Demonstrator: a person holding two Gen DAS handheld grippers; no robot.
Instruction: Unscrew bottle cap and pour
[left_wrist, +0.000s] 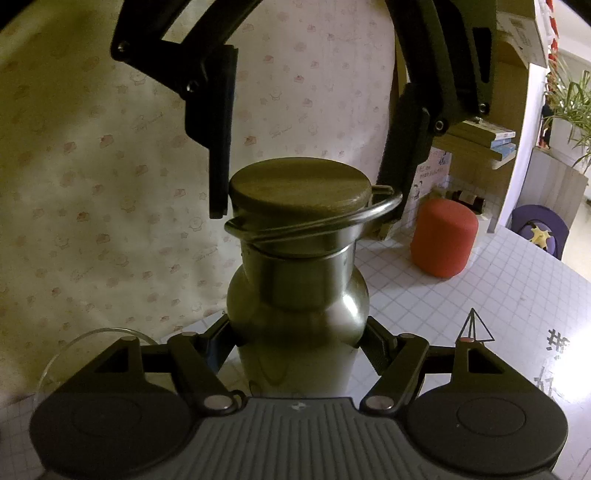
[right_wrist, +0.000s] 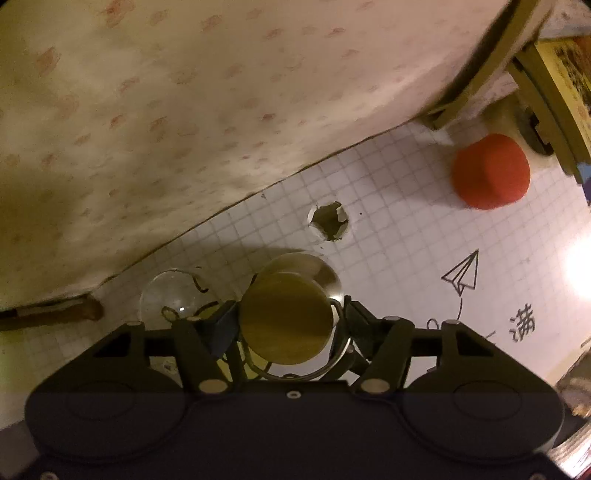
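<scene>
A steel bottle (left_wrist: 295, 295) stands upright on the gridded table, and my left gripper (left_wrist: 295, 341) is shut on its body just below the shoulder. Its round wooden cap (left_wrist: 299, 181) sits on the neck, with a wire loop (left_wrist: 384, 210) sticking out to the right. My right gripper (left_wrist: 306, 199) comes down from above; one of its fingers (left_wrist: 219, 177) touches the cap's left edge and the other presses the wire loop side. In the right wrist view the cap (right_wrist: 284, 317) sits between the closed jaws of the right gripper (right_wrist: 284, 325). A clear glass (right_wrist: 166, 295) stands just left of the bottle.
A red cylinder (left_wrist: 443, 240) stands at the back right of the table (right_wrist: 388, 206). A floral cloth (left_wrist: 92, 166) hangs behind. A torn hole (right_wrist: 328, 221) shows in the table cover beyond the bottle. Shelves with books (left_wrist: 491, 136) are at the far right.
</scene>
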